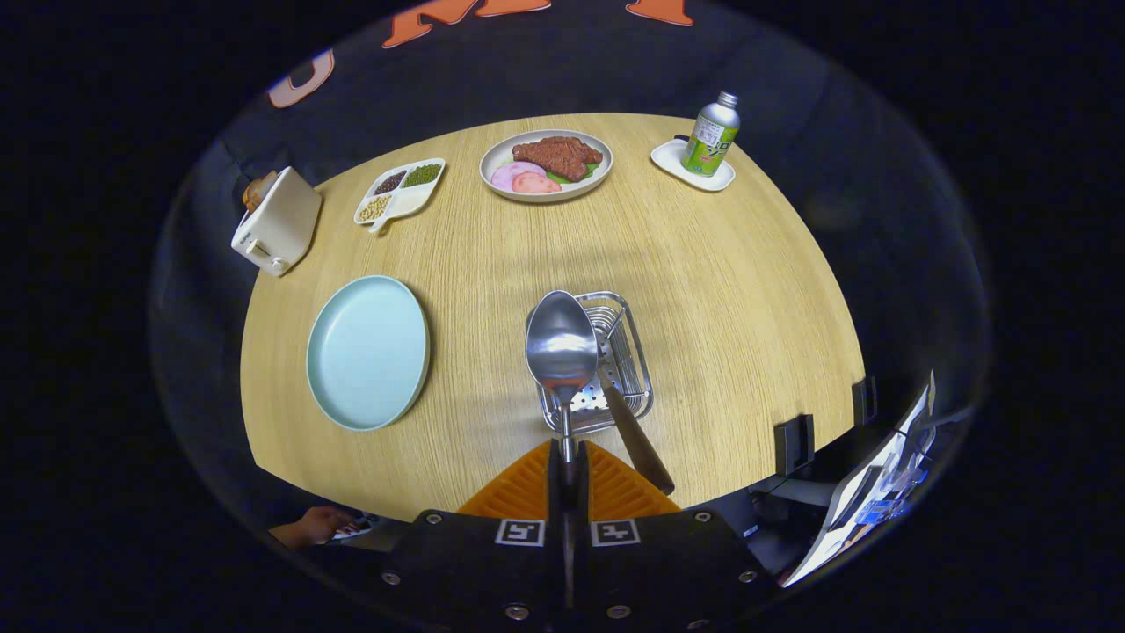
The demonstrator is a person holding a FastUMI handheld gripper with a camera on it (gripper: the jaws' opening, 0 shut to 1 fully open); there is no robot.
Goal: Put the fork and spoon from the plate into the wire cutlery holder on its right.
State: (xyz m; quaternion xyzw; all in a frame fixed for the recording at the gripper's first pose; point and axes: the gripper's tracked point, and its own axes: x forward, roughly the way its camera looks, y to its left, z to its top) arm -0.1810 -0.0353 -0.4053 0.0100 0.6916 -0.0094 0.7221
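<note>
At the nearest point, the claw [567, 470] is seen with its two fingers pressed together on the thin handle of a metal spoon [561, 345], whose bowl is held raised just ahead of the fingers, above the near left part of the wire cutlery holder [626, 369]. The holder stands on a round, pale wood-grain counter [721, 299], and a brown-handled utensil [635, 440] is leaned in it, the handle slanting out toward the fingers on their right; its head cannot be made out. To the left of the holder, well apart from it, a light blue plate [367, 352] is laid on the counter. A hand [315, 526] is glimpsed below the counter's near edge, left of the claw. Farther back, a white toaster [277, 221] is set at the left edge, then a divided dish of beans [400, 191], a plate of meat and sliced ham [546, 164], and a green-labelled bottle [712, 134] standing on a small white tray [692, 165]. Dark cloth is hung behind the counter as the booth's wall.
</note>
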